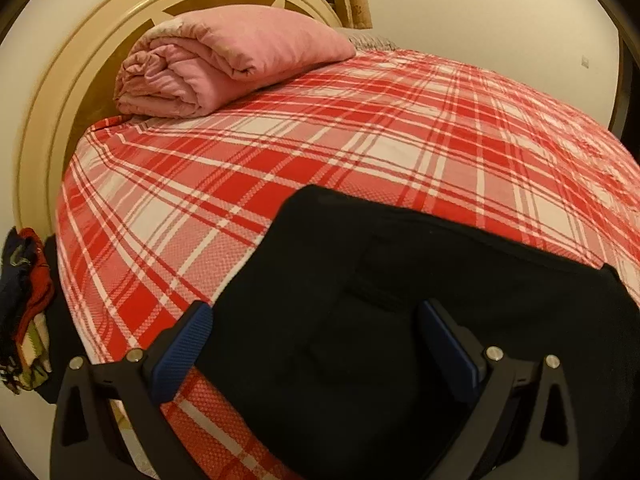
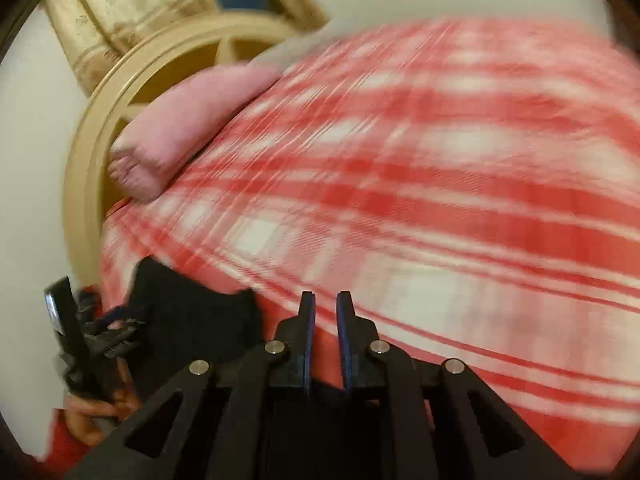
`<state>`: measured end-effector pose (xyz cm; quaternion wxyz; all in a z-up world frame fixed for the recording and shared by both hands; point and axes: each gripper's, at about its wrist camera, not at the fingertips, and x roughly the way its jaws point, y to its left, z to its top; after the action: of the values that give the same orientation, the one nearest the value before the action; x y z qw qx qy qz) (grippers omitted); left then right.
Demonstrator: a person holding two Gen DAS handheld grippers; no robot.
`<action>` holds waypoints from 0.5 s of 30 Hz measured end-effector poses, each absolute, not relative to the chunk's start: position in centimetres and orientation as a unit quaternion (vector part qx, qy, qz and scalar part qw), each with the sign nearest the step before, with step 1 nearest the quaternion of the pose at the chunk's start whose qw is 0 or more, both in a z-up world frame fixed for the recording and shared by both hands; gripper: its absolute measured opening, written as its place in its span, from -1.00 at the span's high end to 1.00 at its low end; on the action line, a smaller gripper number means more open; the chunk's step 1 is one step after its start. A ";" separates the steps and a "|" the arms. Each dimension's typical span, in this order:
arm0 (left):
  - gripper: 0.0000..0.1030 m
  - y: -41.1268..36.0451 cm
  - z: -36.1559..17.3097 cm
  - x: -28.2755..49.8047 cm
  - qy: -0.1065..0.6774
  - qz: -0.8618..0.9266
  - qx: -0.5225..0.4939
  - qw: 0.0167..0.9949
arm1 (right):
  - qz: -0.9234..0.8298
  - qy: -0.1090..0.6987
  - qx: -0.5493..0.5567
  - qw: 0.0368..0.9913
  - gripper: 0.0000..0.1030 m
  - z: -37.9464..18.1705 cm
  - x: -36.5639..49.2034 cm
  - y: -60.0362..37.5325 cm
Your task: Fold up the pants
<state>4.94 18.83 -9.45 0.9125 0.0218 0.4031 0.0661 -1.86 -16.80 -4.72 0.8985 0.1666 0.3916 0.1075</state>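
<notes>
Black pants (image 1: 400,312) lie on the red and white plaid bed cover, filling the lower middle and right of the left wrist view. My left gripper (image 1: 316,316) is open wide just above the pants, with its blue pads (image 1: 188,344) on either side of the cloth and nothing held. In the blurred right wrist view, part of the pants (image 2: 192,320) shows at the lower left. My right gripper (image 2: 325,312) is open by a narrow gap over the bed cover, to the right of the pants, with nothing between its fingers. The left gripper and the hand holding it (image 2: 92,344) show at the far left.
A folded pink blanket (image 1: 224,60) lies at the head of the bed (image 1: 400,136) against a cream headboard (image 1: 48,128). A pile of coloured clothes (image 1: 24,312) hangs beside the bed's left edge. Bare plaid cover lies beyond the pants.
</notes>
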 end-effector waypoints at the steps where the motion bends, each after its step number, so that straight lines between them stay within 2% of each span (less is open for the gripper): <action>1: -1.00 18.4 -9.3 4.8 0.400 0.074 0.036 0.913 | 0.110 0.386 0.167 0.901 0.78 -4.4 -3.0 -17.0; 8: -1.00 14.2 -7.1 3.1 0.386 0.041 0.096 0.917 | 0.064 0.399 0.167 0.899 0.78 -6.4 -11.1 -18.9; 11: -1.00 11.1 -5.8 1.7 0.370 0.009 0.108 0.923 | 0.036 0.412 0.178 0.893 0.78 -8.0 -11.7 -20.3; 15: -1.00 6.2 -5.2 0.3 0.366 -0.041 0.135 0.920 | -0.016 0.384 0.190 0.903 0.78 -7.4 -12.3 -22.1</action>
<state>0.26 6.22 -5.15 0.9200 0.1353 0.3656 -0.0408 -12.32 -22.10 -7.41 0.9032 0.1904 0.3843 -0.0157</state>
